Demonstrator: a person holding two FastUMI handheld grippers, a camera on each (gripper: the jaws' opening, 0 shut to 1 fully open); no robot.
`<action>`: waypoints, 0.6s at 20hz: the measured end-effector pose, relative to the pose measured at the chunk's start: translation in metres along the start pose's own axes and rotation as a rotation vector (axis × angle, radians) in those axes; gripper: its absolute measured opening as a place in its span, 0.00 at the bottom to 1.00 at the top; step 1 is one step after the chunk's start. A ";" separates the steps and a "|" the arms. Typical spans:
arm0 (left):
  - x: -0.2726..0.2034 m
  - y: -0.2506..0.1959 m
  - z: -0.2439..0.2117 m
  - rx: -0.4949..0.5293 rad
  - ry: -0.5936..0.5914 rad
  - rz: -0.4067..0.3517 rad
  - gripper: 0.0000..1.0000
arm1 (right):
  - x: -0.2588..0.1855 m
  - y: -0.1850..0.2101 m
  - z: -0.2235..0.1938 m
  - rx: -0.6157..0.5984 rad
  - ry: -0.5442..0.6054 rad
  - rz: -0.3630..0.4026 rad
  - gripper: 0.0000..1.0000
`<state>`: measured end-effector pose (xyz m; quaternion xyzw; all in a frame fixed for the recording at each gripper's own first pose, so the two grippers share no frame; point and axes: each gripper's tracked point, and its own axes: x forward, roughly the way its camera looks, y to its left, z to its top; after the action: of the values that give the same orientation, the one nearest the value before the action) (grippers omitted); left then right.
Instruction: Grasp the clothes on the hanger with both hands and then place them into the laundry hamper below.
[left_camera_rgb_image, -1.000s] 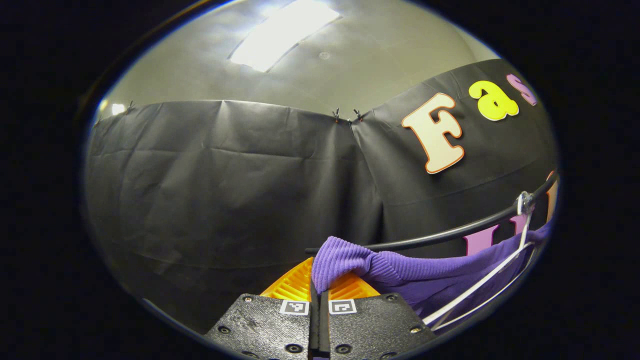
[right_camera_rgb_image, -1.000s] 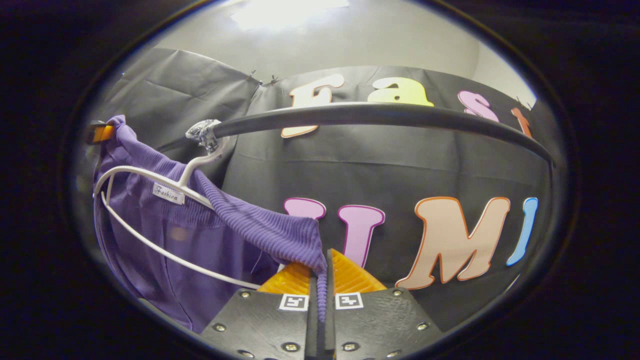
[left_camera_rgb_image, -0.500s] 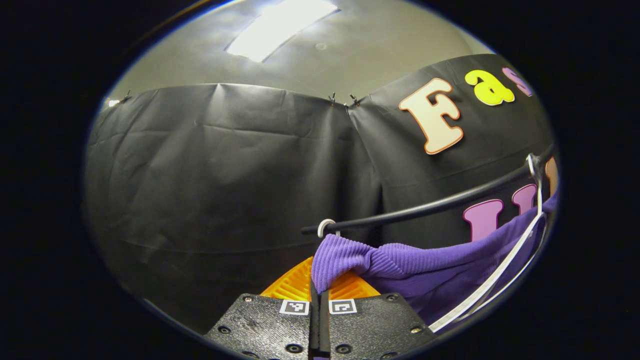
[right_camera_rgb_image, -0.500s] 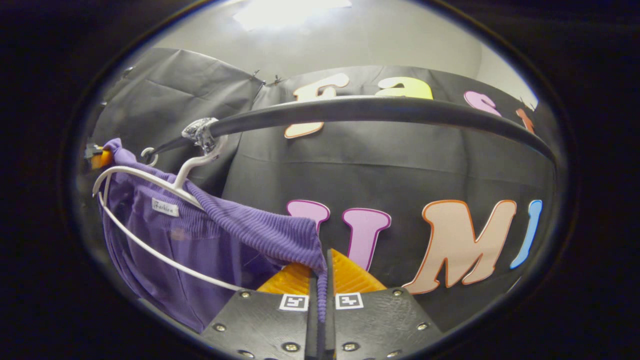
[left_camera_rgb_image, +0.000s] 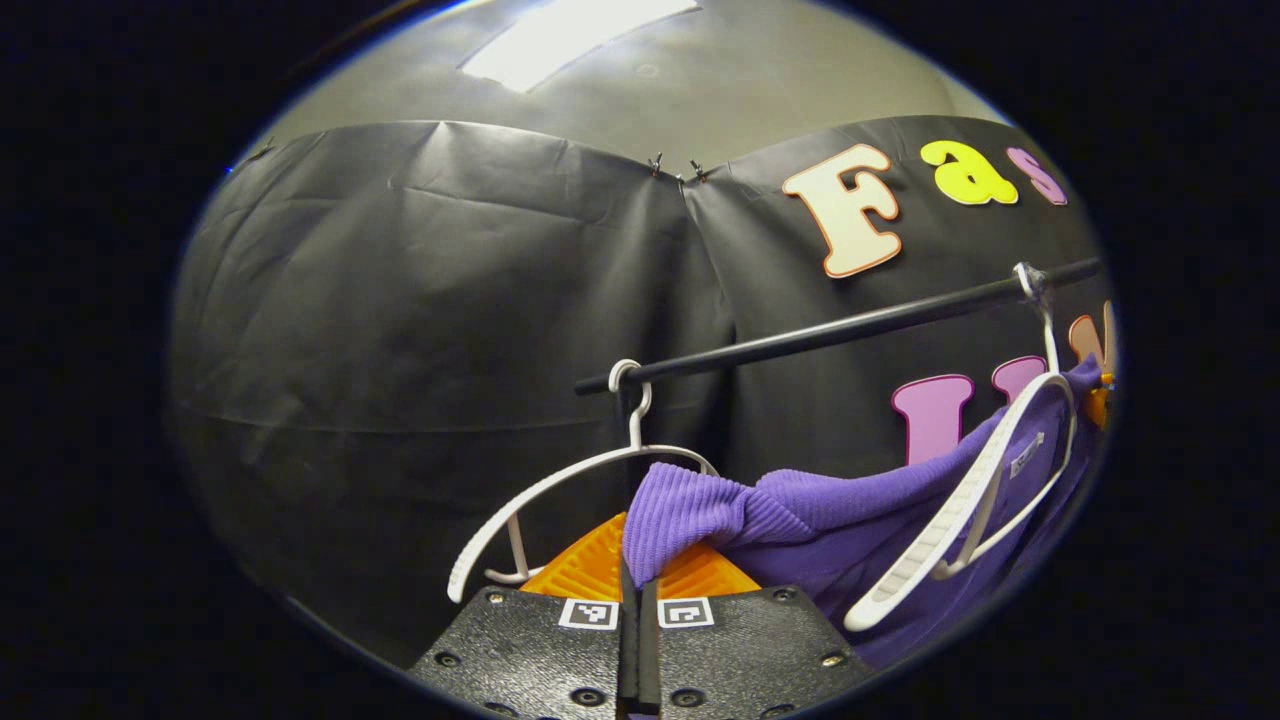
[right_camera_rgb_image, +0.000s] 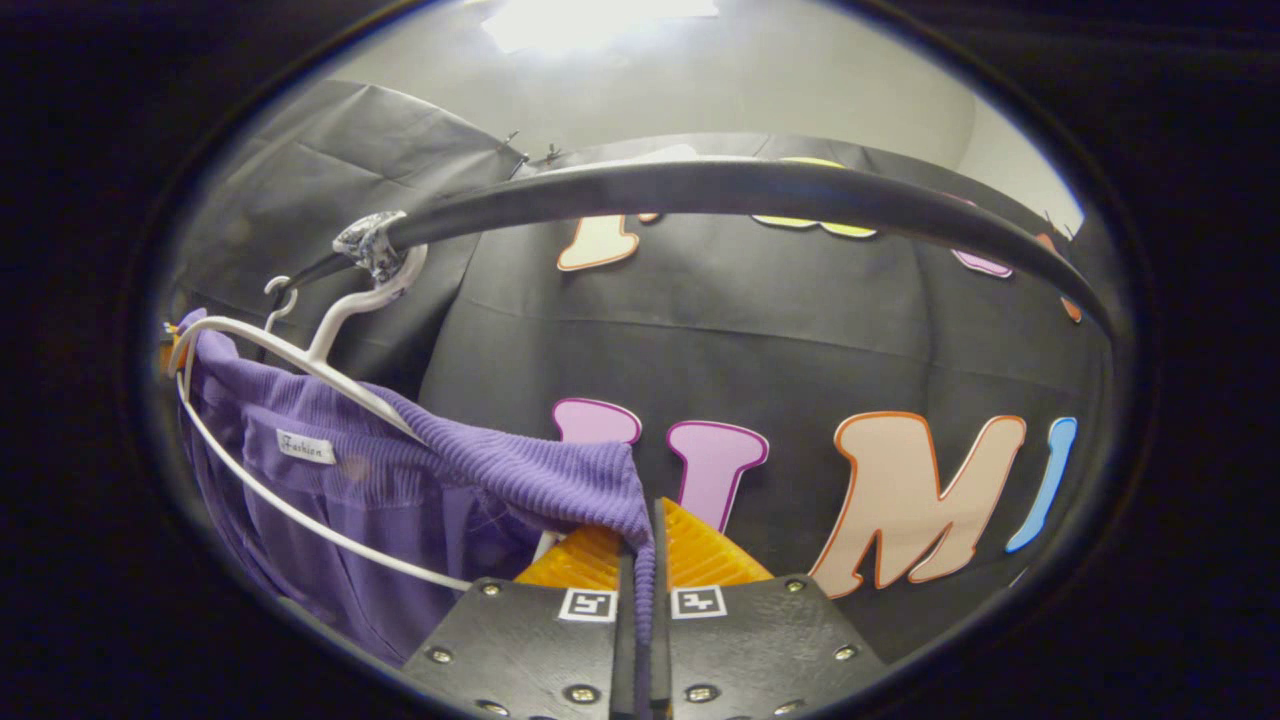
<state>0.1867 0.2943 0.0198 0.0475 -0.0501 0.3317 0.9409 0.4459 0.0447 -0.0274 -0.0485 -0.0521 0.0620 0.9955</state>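
A purple ribbed garment (left_camera_rgb_image: 800, 520) hangs stretched between my two grippers. My left gripper (left_camera_rgb_image: 638, 590) is shut on one ribbed edge of it, which bunches up just above the fingers. My right gripper (right_camera_rgb_image: 643, 585) is shut on the other edge of the purple garment (right_camera_rgb_image: 450, 480), which drapes away to the left. A white hanger (right_camera_rgb_image: 300, 350) still runs through the garment and hooks on the black rail (right_camera_rgb_image: 720, 190); the same white hanger (left_camera_rgb_image: 960, 510) shows at the right of the left gripper view. The hamper is out of sight.
A second, bare white hanger (left_camera_rgb_image: 560, 490) hangs near the left end of the black rail (left_camera_rgb_image: 850, 325), just beyond my left gripper. The rail arcs close over my right gripper. Black cloth walls stand behind, with a bright ceiling light above.
Both grippers have dropped lower with the garment still held. The rail now sits higher in both views, and the bare white hanger has come into the left gripper view.
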 end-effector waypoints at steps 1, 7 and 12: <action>-0.003 -0.003 -0.006 -0.005 0.012 -0.005 0.00 | 0.002 -0.002 0.000 -0.008 -0.003 -0.009 0.05; -0.023 -0.025 -0.042 -0.025 0.079 -0.024 0.00 | 0.010 -0.016 -0.005 -0.040 -0.001 -0.050 0.05; -0.041 -0.040 -0.063 -0.072 0.135 -0.033 0.00 | 0.013 -0.025 -0.006 -0.092 -0.017 -0.080 0.05</action>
<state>0.1839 0.2458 -0.0502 -0.0082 0.0025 0.3167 0.9485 0.4625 0.0209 -0.0291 -0.0917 -0.0653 0.0203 0.9934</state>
